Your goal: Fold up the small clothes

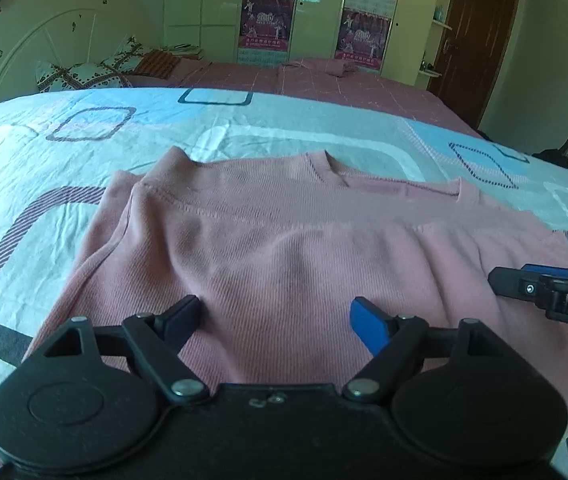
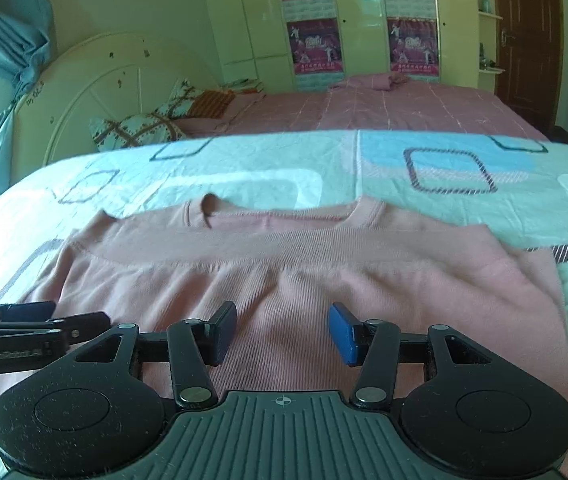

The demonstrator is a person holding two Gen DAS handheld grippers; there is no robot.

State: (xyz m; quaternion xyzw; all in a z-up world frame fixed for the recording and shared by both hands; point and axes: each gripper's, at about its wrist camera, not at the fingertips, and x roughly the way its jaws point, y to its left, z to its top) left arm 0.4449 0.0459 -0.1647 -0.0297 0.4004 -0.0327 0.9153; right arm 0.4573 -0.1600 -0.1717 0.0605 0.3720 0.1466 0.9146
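A pink ribbed top (image 1: 284,248) lies on the patterned bed sheet (image 1: 63,152), folded so its lower part rests over the upper part, with the neckline (image 1: 336,172) at the far side. My left gripper (image 1: 275,320) is open and empty just above the near fold. My right gripper (image 2: 284,332) is open and empty over the same top (image 2: 304,272). The right gripper shows at the right edge of the left wrist view (image 1: 548,292); the left gripper shows at the left edge of the right wrist view (image 2: 31,332).
The light blue sheet with square patterns (image 2: 284,168) covers the near bed. Behind it is a pink checked cover (image 2: 384,108) with a pink bundle (image 2: 376,80), pillows (image 2: 143,128), a white headboard (image 2: 95,84), wardrobes (image 2: 356,20) and a brown door (image 2: 528,40).
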